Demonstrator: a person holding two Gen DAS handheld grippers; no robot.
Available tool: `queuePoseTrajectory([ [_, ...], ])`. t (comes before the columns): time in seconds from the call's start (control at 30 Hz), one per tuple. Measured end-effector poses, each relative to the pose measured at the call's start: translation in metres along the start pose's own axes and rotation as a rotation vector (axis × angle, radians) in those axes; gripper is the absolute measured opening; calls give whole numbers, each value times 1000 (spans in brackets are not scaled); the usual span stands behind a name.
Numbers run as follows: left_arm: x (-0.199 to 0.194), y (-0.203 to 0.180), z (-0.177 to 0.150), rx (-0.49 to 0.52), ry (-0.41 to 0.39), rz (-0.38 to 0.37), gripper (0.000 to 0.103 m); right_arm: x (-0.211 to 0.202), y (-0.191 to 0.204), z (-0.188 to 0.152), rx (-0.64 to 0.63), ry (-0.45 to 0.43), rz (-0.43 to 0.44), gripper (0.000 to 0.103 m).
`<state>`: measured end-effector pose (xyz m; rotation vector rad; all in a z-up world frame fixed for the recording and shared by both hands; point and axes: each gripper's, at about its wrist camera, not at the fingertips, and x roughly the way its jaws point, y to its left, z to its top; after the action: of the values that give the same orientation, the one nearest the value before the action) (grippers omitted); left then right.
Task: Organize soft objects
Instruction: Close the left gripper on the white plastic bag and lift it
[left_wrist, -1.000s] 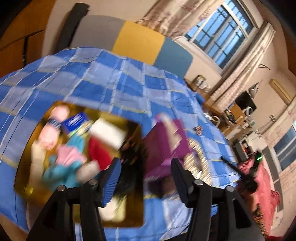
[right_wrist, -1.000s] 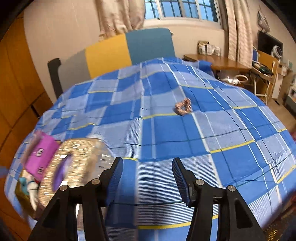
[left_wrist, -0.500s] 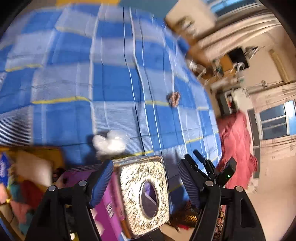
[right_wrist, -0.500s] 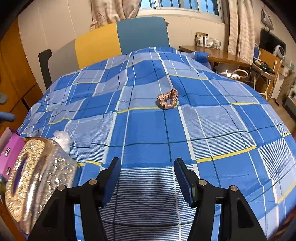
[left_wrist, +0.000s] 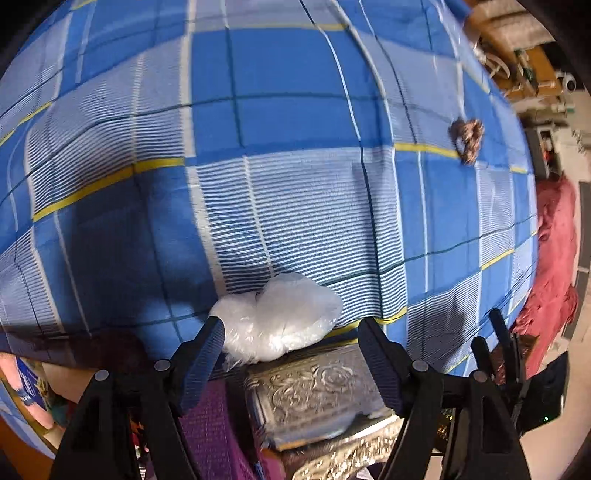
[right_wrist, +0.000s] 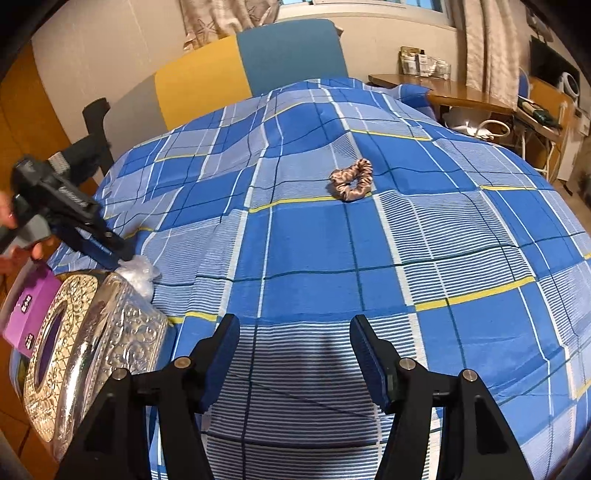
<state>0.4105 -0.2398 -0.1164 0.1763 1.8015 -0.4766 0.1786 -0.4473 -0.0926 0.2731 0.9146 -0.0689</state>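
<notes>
A white crinkly plastic-wrapped soft bundle (left_wrist: 280, 317) lies on the blue plaid bedspread (left_wrist: 280, 110) beside a silver embossed tissue box (left_wrist: 317, 391). My left gripper (left_wrist: 291, 354) is open, its fingers either side of the bundle just above it. It also shows in the right wrist view (right_wrist: 107, 254), at the bundle (right_wrist: 138, 273). A brown satin scrunchie (right_wrist: 352, 180) lies mid-bed; in the left wrist view the scrunchie (left_wrist: 467, 138) is far right. My right gripper (right_wrist: 293, 354) is open and empty over the bed's near edge.
A purple box (right_wrist: 27, 314) stands beside the tissue box (right_wrist: 88, 354). A gold tray edge with soft toys (left_wrist: 26, 398) shows at lower left. A yellow and teal headboard (right_wrist: 251, 70), a wooden desk (right_wrist: 443, 90) and a red blanket (left_wrist: 554, 266) surround the bed.
My left gripper swung away from the toy tray, across the tissue box, and came down at the white bundle. My right gripper moved slightly nearer the scrunchie.
</notes>
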Motion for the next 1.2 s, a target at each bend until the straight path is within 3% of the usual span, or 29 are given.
queuePoseTrajectory([
  [0.13, 16, -13, 8, 35, 77, 56, 76, 1, 1, -1, -6, 7, 1, 63],
  [0.3, 28, -18, 9, 33, 86, 119, 74, 4, 0, -1, -7, 17, -3, 63],
  [0.37, 31, -17, 8, 38, 72, 133, 61, 4, 1, -1, -11, 19, -4, 63],
  [0.4, 32, -14, 8, 38, 61, 128, 61, 4, 2, -1, -14, 18, -6, 63],
  [0.57, 17, -7, 5, 16, -46, 58, 51, 5, 2, -2, -18, 18, -10, 63],
  [0.83, -27, -2, -16, -5, -274, -136, 50, 14, -15, 11, 38, -20, -14, 63],
  [1.0, -58, 14, -35, -4, -414, -216, 50, 36, -24, 46, -12, -83, -64, 64],
  [1.13, -78, 16, -54, 3, -533, -278, 50, 64, -33, 86, -44, -130, -118, 75],
  [1.2, -93, 21, -66, 8, -586, -311, 50, 80, -40, 104, -7, -125, -120, 76],
])
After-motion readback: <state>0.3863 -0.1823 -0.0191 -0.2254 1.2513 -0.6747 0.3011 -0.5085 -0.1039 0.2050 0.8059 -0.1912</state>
